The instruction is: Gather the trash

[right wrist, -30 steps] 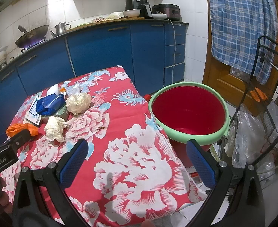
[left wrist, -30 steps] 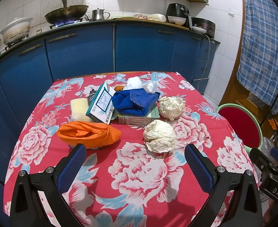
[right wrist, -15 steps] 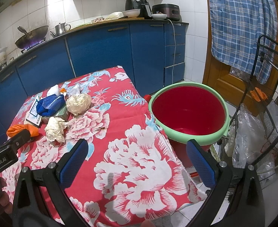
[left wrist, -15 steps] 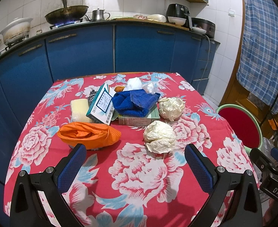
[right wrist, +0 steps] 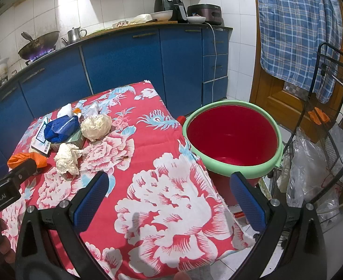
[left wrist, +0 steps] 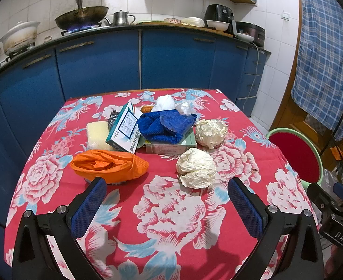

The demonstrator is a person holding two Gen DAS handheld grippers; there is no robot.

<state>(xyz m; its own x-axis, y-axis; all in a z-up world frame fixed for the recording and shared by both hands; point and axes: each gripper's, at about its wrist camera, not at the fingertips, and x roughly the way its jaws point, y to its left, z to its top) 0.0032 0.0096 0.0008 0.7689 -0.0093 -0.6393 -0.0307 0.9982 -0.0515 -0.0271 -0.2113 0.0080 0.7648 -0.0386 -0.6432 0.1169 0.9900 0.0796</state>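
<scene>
Pre-grasp: left tool (left wrist: 166, 200) and right tool (right wrist: 169, 194) both spread, empty. Next: close on nearest paper wad (left wrist: 196, 168) (bucket (right wrist: 232, 161) beside tabletop).

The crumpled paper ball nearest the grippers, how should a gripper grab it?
Probably from above, with the fingers straddling the widest middle of the nearer paper ball. It is a loose, squashy wad lying free on the tablecloth, clear of the orange bag. The open left gripper already faces it.
</scene>
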